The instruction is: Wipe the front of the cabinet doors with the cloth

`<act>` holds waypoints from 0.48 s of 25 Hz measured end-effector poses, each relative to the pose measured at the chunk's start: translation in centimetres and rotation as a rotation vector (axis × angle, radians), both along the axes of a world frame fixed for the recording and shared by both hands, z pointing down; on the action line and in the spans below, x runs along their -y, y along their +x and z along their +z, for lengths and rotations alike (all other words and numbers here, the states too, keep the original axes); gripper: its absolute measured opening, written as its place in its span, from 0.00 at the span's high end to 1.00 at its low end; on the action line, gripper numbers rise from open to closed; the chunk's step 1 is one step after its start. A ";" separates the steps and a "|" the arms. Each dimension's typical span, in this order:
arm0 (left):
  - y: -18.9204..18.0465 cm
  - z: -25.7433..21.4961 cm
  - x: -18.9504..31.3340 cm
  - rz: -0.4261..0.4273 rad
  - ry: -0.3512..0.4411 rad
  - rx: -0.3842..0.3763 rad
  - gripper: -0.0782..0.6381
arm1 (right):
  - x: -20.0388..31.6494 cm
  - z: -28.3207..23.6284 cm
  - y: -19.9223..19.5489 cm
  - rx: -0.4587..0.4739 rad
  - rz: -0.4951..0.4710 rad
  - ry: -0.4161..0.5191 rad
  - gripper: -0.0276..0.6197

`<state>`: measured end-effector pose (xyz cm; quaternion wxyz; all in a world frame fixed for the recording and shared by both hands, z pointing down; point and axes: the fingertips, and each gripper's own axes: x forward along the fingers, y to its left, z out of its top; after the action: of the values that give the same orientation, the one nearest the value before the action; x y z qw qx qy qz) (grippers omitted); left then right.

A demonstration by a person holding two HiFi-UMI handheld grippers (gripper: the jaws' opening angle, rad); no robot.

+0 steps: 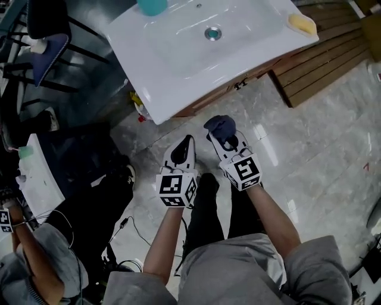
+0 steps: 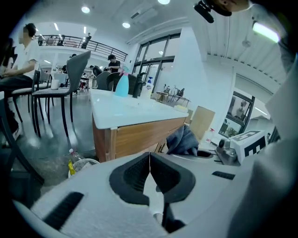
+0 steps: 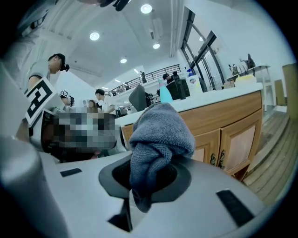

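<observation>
My right gripper (image 1: 223, 136) is shut on a bunched dark blue-grey cloth (image 1: 221, 127), which fills the middle of the right gripper view as the cloth (image 3: 158, 135). The wooden cabinet doors (image 3: 230, 142) with dark handles stand just beyond it, apart from the cloth. The left gripper (image 1: 186, 145) is shut with nothing between its jaws and hangs beside the right one, a little short of the cabinet (image 1: 226, 89). In the left gripper view the cabinet's corner (image 2: 135, 137) and the cloth (image 2: 183, 141) show ahead.
A white basin top (image 1: 202, 41) covers the cabinet, with a teal bottle (image 1: 152, 6) and a yellow soap (image 1: 302, 24) on it. A wooden slatted mat (image 1: 324, 59) lies to the right. A seated person (image 1: 41, 250) and dark chairs are at the left. A basket (image 2: 81, 165) stands by the cabinet's corner.
</observation>
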<state>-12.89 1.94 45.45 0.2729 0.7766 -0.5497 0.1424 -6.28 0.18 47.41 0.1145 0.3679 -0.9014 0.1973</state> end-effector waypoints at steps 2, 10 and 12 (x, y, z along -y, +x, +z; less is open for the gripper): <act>0.7 -1.7 0.0 0.002 0.009 0.000 0.87 | 0.1 -2.1 0.7 0.006 0.007 0.013 0.87; 2.3 -8.0 0.4 0.016 0.051 0.007 0.87 | 0.7 -9.6 2.5 0.018 0.015 0.068 0.87; 2.6 -9.8 0.5 0.021 0.067 0.009 0.87 | 0.7 -11.4 3.0 0.019 0.017 0.080 0.87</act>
<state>-10.25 1.41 35.64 0.2427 0.7903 -0.5473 0.1299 -3.32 -0.50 35.99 0.0895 0.3780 -0.9065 0.1655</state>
